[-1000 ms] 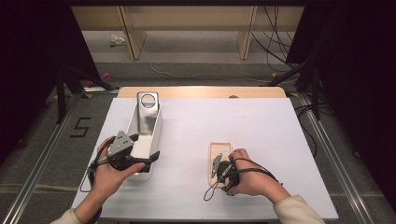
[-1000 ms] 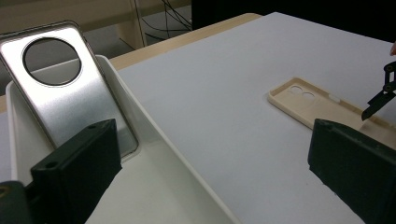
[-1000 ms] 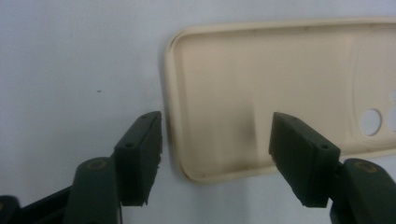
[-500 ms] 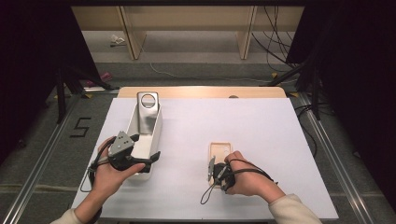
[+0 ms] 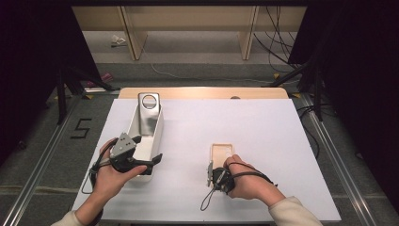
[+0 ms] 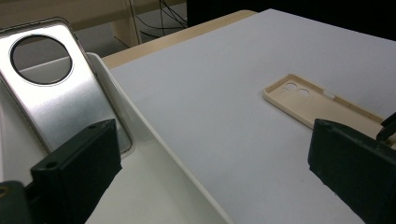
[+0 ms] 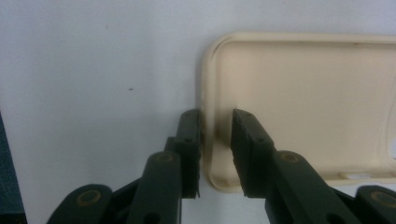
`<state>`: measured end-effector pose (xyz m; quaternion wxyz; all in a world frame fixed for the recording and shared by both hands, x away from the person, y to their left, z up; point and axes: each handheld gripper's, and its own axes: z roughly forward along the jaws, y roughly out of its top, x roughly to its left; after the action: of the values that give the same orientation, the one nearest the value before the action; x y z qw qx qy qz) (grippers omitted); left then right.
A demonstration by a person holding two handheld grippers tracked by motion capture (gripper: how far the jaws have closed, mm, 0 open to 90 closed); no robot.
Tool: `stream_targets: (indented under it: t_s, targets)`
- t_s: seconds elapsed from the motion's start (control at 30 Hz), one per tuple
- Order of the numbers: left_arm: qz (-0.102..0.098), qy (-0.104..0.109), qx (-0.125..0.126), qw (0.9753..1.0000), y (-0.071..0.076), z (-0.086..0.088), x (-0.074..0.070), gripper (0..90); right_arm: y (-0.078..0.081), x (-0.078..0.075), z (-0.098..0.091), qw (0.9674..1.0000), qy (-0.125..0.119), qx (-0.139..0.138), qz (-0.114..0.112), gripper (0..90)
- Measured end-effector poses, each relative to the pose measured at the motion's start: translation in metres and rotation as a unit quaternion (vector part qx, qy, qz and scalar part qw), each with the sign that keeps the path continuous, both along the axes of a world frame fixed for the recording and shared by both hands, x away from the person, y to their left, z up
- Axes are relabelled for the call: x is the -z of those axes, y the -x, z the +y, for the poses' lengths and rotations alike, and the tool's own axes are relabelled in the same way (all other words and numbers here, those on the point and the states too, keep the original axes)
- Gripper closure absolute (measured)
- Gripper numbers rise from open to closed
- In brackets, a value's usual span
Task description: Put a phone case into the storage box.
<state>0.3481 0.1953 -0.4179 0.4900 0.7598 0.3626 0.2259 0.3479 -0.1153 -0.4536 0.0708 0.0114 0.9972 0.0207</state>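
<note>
While closing, right claw [image 7: 215, 140] straddles beige phone case [image 7: 317, 102] edge.

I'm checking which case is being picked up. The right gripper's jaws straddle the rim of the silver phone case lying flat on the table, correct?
Not quite: the right gripper has its jaws astride the rim of the beige phone case, as the right gripper view shows. The silver phone case leans in the white tray by the left gripper, seen in the high view.
</note>
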Motion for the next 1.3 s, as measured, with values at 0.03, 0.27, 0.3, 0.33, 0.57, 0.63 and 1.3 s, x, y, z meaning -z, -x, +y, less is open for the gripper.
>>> stream_targets:
  t_s: [0.03,0.27,0.3,0.33,0.57,0.63,1.3]
  targets:
    - [0.0,0.0,0.0,1.0,0.0,0.0,0.0,2.2,0.0,0.0,0.0,1.0,0.001,-0.002,0.0,74.7]
    - [0.0,0.0,0.001,1.0,0.0,0.0,0.0,2.2,0.002,-0.001,0.002,1.0,0.004,-0.007,0.004,82.2]
    - [0.0,0.0,0.001,1.0,0.0,0.0,0.0,2.2,0.002,-0.001,0.002,0.9999,0.006,-0.008,0.008,83.5]
    - [0.0,0.0,0.001,1.0,0.0,0.0,0.0,2.2,0.002,-0.001,0.002,0.9999,0.007,-0.007,0.009,84.0]
    - [-0.001,-0.002,0.003,1.0,0.0,0.0,0.0,2.2,0.002,-0.001,0.002,0.9999,0.006,-0.01,0.01,85.8]
    - [-0.001,-0.002,0.002,1.0,0.0,0.0,0.0,2.2,0.002,-0.001,0.002,0.9999,0.005,-0.01,0.01,86.1]
    - [-0.002,0.002,0.001,1.0,0.001,0.0,-0.001,2.8,-0.001,-0.021,-0.014,0.996,-0.089,0.006,0.003,88.1]
